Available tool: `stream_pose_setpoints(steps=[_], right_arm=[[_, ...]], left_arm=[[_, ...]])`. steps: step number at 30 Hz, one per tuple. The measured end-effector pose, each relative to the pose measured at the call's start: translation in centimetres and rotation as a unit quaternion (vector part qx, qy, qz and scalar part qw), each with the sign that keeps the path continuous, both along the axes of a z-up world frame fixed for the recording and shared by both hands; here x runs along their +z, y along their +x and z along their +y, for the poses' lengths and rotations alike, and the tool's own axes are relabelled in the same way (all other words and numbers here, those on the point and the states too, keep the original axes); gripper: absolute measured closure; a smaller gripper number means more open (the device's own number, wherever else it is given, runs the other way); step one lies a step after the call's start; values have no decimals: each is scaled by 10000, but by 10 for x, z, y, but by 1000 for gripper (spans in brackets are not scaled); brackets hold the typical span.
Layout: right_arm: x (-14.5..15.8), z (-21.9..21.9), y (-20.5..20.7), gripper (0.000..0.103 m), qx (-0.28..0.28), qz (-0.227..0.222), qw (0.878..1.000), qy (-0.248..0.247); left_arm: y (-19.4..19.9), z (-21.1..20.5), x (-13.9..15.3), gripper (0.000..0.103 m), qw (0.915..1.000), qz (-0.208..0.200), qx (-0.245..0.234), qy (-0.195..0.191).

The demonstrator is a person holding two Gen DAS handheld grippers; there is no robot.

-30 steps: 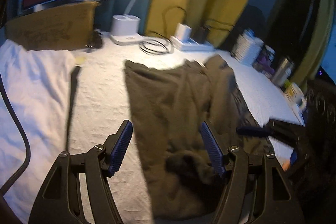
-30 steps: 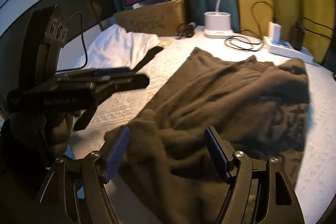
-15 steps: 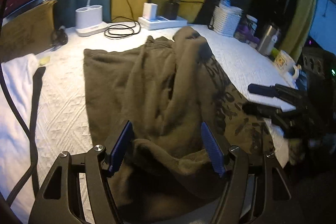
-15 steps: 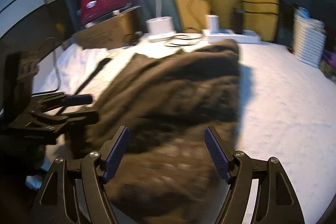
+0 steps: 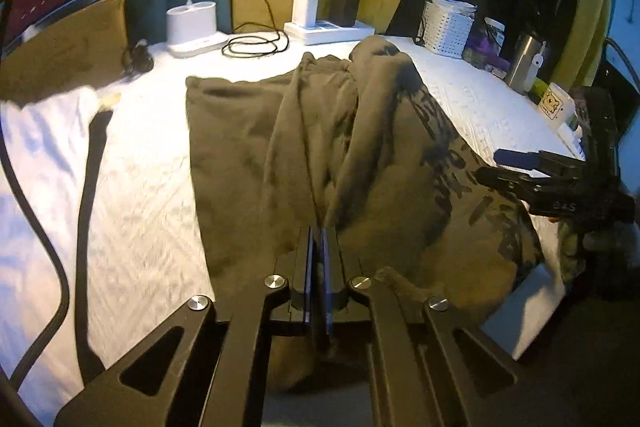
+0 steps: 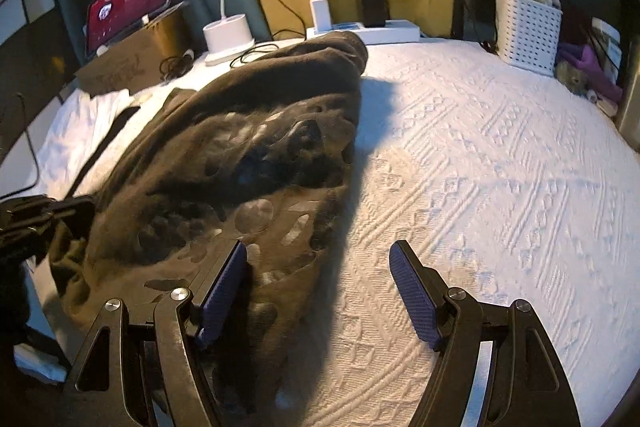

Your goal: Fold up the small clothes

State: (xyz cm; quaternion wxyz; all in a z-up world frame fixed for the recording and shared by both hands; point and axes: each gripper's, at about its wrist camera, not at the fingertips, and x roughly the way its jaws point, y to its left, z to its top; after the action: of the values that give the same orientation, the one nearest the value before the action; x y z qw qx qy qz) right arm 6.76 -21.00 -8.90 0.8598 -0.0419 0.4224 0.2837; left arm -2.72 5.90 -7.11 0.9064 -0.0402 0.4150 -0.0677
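Observation:
An olive-brown garment (image 5: 248, 131) with dark print lies crumpled across the white bedspread (image 5: 140, 195). My left gripper (image 5: 318, 233) is shut on a raised fold of it near the bed's front edge. In the right wrist view the same garment (image 6: 256, 115) fills the left half, and the left gripper (image 6: 76, 207) shows at the far left, with cloth bunched under it. My right gripper (image 6: 320, 267) is open: its left finger is over the garment's right edge, its right finger over bare bedspread (image 6: 500, 167). The right gripper (image 5: 490, 166) also shows at the garment's right side.
Along the back stand a lamp base (image 5: 192, 27), a power strip with chargers (image 5: 328, 29), a coiled cable (image 5: 256, 47), a white basket (image 5: 448, 27), a steel bottle (image 5: 524, 63) and a mug (image 5: 554, 103). A cardboard box (image 5: 68, 51), white cloth (image 5: 36, 147) and black strap (image 5: 90, 167) lie left.
My left gripper's jaws closed on a fold of the garment. The right gripper swung rightwards from over the garment's middle to its right edge, staying open.

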Motion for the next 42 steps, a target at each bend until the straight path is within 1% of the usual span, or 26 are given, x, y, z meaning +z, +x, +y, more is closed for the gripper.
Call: stream_pose_setpoints(steps=[3, 4, 6, 9, 11, 12, 13, 16, 18, 20, 26, 30, 33, 36, 40, 41, 42], right_arm=[[-1, 7, -3, 27, 91, -16, 9998, -154], [-1, 8, -3, 27, 107, -12, 9998, -189], [-2, 9, -1, 27, 113, 9, 9997, -216], [-1, 7, 3, 27, 54, 44, 9998, -167], [0, 5, 7, 27, 13, 40, 9999, -122], [1, 5, 9, 27, 3, 28, 9999, -128], [2, 4, 11, 27, 5, 5, 9999, -148], [4, 4, 20, 27, 8, -69, 9997, -218], [6, 4, 28, 27, 2, -109, 9997, -221], [9, 6, 37, 27, 9, -168, 9996, -231], [19, 10, 64, 27, 22, -327, 9992, -215], [20, 9, 82, 27, -41, -332, 9993, -174], [19, 8, 94, 27, -101, -292, 9994, -126], [17, 7, 102, 27, -138, -250, 9995, -117], [13, 5, 108, 27, -201, -195, 9996, -94], [11, 4, 109, 27, -224, -172, 9996, -91], [9, 4, 110, 27, -255, -143, 9995, -91]], left_arm=[[-8, 5, -16, 100, 9997, 208, 140, -74], [-9, 9, -18, 100, 9994, 243, 173, -158], [-11, 13, -13, 100, 9993, 258, 116, -252], [-10, 11, -3, 96, 9996, 263, -55, -105], [-6, 15, 4, 80, 9997, 231, -77, 21], [-5, 17, 6, 58, 9998, 186, -63, 37], [-3, 20, 10, 49, 9999, 103, -39, 47], [9, 27, 21, 49, 9998, -109, -21, 155], [25, 29, 27, 49, 9994, -246, -14, 262], [42, 30, 29, 49, 9991, -321, -34, 287], [100, 23, 23, 49, 9988, -362, -68, 335], [126, 11, 24, 49, 9975, -485, -321, 410], [150, 7, 18, 49, 9977, -347, -440, 374], [173, 2, 8, 49, 9974, -31, -644, 316], [187, -2, 0, 49, 9962, 141, -819, 266], [189, -2, -2, 55, 9957, 163, -893, 187], [190, -2, -3, 65, 9953, 171, -939, 142]])
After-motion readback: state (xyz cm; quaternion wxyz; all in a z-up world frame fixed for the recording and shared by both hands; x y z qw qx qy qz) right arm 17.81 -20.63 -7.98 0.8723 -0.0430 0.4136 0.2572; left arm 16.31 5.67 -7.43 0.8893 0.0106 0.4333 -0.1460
